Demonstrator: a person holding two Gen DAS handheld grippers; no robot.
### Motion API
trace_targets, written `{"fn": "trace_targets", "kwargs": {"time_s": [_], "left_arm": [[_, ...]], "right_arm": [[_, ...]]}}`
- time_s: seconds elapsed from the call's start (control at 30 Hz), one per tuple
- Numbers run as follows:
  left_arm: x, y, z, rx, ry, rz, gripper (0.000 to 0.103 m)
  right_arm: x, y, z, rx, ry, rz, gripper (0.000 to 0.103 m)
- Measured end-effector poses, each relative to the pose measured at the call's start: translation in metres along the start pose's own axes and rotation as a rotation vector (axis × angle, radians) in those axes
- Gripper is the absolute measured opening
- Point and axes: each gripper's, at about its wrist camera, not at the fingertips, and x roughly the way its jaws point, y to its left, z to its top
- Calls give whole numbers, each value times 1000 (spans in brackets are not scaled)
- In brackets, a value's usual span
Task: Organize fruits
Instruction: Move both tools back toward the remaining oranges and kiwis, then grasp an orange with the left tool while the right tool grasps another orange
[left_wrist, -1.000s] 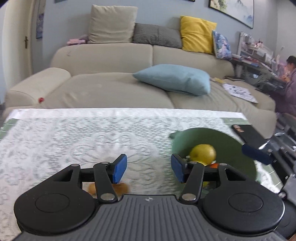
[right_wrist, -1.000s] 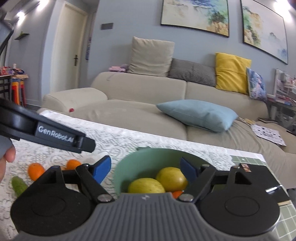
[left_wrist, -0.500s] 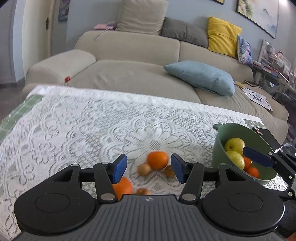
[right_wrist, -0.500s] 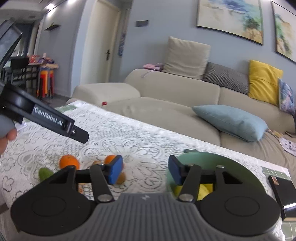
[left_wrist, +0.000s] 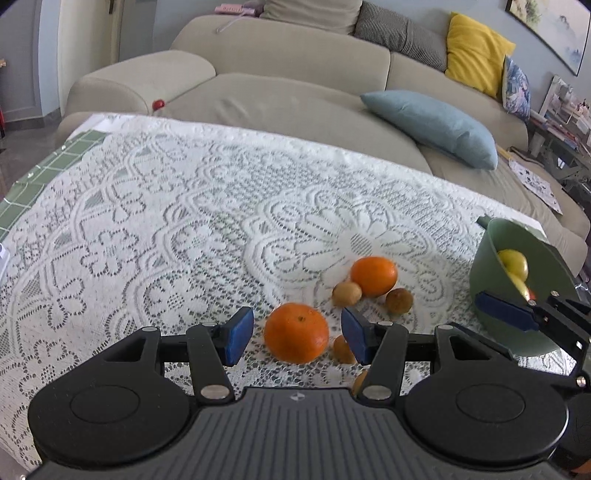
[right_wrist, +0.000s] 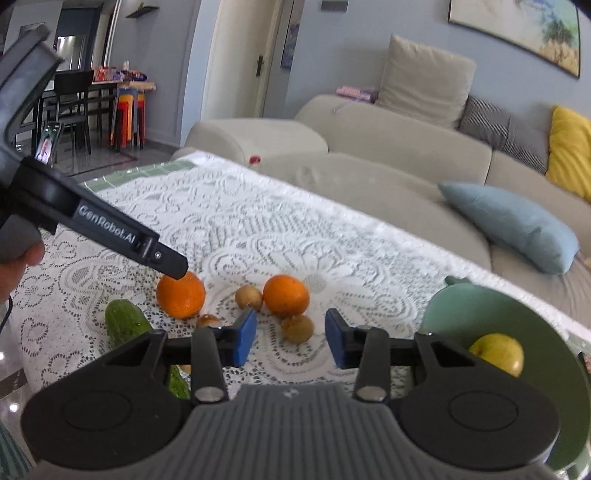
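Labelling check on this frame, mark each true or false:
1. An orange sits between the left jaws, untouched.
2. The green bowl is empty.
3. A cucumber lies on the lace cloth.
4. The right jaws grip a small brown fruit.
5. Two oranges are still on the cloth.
1. True. The orange sits between the left gripper jaws with gaps on both sides.
2. False. The green bowl holds a yellow-green apple.
3. True. The cucumber lies on the lace cloth.
4. False. The right gripper jaws have just been closing, but the small brown fruit lies clear of them.
5. True. The second orange lies farther back.
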Motion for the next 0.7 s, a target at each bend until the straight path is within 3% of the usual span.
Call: {"fn": "trace_targets", "kwargs": {"time_s": [0.23,0.57,0.7], "left_arm": [[19,4,2,-27,69,-3,65],[37,3,2,-52,156,3,64],[41,4,4,-70,165,-10,59]], "right_arm": [[29,-6,11,32,88,35,33],[61,-14,24,74,129,67,34],[68,-16,25,89,136,85,34]]}}
